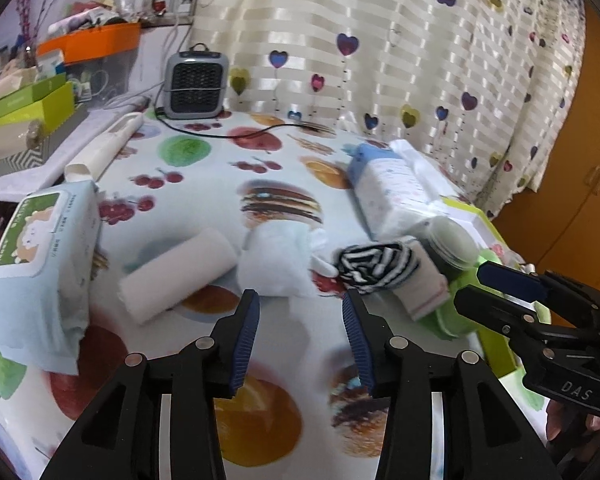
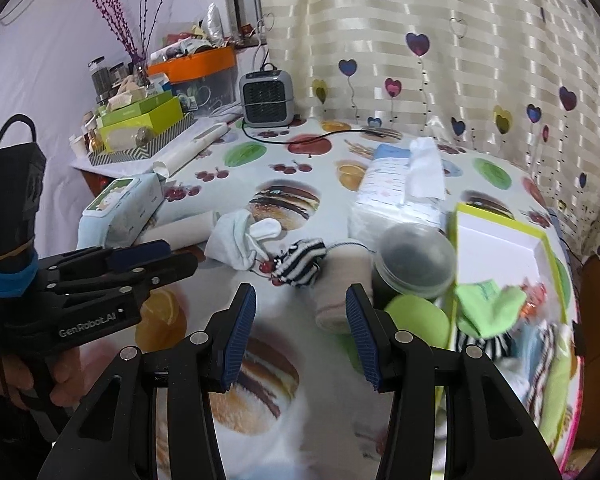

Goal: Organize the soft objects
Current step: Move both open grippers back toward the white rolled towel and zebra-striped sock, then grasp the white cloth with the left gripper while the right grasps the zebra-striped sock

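Hovering over the desk, left gripper stands wide, empty. Right gripper likewise, beside the striped sock.

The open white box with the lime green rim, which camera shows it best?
The right wrist view: the open white box with the lime green rim shows its interior holding socks. The left wrist view catches only a rim sliver behind other things.

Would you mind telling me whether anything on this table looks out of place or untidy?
Yes: a white sock and a striped sock lie loose and crumpled on the tablecloth, while other socks already sit in the green-edged box.
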`<state>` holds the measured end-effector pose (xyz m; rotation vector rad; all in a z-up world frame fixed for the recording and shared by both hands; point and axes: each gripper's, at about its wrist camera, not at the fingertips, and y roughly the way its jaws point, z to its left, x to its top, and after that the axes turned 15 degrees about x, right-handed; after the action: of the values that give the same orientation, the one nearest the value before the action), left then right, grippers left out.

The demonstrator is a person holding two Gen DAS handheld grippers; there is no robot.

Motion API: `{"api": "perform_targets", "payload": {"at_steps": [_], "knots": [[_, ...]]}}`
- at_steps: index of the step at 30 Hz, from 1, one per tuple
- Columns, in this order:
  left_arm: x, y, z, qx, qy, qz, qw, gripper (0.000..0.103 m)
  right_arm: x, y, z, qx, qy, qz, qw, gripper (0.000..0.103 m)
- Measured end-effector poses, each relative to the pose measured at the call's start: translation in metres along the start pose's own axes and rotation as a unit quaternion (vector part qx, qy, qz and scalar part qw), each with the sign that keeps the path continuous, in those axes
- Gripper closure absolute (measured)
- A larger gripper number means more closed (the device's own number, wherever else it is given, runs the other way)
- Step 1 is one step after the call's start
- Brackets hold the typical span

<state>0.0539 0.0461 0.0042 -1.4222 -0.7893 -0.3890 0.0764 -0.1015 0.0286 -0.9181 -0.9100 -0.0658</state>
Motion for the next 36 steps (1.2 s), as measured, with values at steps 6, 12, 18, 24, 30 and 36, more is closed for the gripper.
{"api": "perform_targets", "payload": {"at_steps": [6,12,18,24,30,36], "knots": [[0.009,0.015,0.020,0.022,-0.006,0.001,0.9997,0.058,0.010,0.026,-0.004,0.004,-0.002,0.014,1.000,0.055],[0.019,0.033,0.038,0.054,-0.001,0.004,0.9985,0.057,0.017,0.046,-0.011,0.001,0.005,0.021,1.000,0.055],[0.024,0.049,0.042,0.068,0.012,0.007,0.9976,0.055,0.022,0.064,-0.016,-0.008,0.009,0.031,0.999,0.055],[0.027,0.060,0.039,0.076,0.026,0.011,0.9967,0.055,0.024,0.071,-0.015,-0.008,-0.003,0.036,0.999,0.069],[0.029,0.056,0.028,0.037,0.030,0.010,0.9988,0.053,0.023,0.070,-0.015,-0.002,-0.005,0.030,1.000,0.091],[0.027,0.057,0.011,0.005,0.040,0.018,0.9990,0.053,0.022,0.056,-0.010,0.007,-0.012,0.013,1.000,0.092]]}}
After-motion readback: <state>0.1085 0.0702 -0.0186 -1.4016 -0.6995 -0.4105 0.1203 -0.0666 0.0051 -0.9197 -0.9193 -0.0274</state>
